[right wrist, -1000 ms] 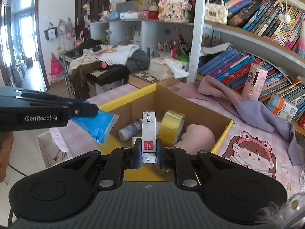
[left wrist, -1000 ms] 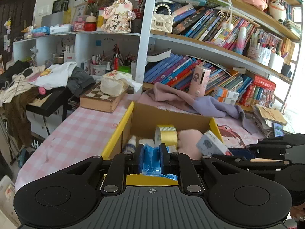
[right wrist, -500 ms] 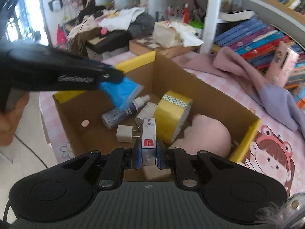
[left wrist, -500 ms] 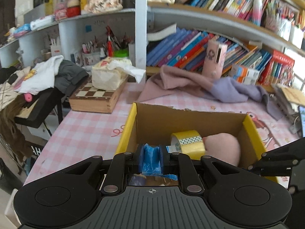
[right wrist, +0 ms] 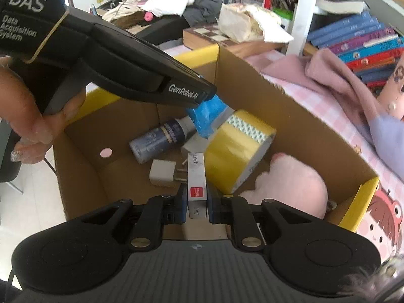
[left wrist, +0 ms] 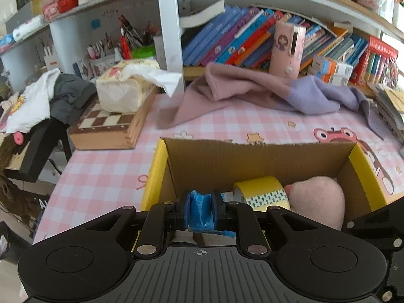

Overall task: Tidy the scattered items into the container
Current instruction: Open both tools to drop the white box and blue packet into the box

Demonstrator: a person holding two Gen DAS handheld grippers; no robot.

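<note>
A cardboard box (left wrist: 217, 159) with yellow flaps stands on the pink checked table. My left gripper (left wrist: 200, 210) is shut on a blue plastic packet (left wrist: 199, 209) and hangs over the box's left part; the right wrist view shows that gripper (right wrist: 202, 98) with the blue packet (right wrist: 208, 115) above a dark spray bottle (right wrist: 157, 139). My right gripper (right wrist: 197, 203) is shut on a small white box with a red label (right wrist: 197, 179), held over the cardboard box (right wrist: 290, 116). Inside lie a yellow tape roll (right wrist: 237, 149), a white plug adapter (right wrist: 162, 173) and a pink plush (right wrist: 290, 186).
A pink and lilac cloth (left wrist: 252, 93) lies behind the box, below shelves of books (left wrist: 240, 38). A wooden chessboard case (left wrist: 108, 126) with a tissue pack (left wrist: 123, 88) on it sits at the left. A hand (right wrist: 38, 116) holds the left gripper's handle.
Both grippers have come down and forward over the box, so its inside fills more of each view. The blue packet now hangs lower, close above the spray bottle.
</note>
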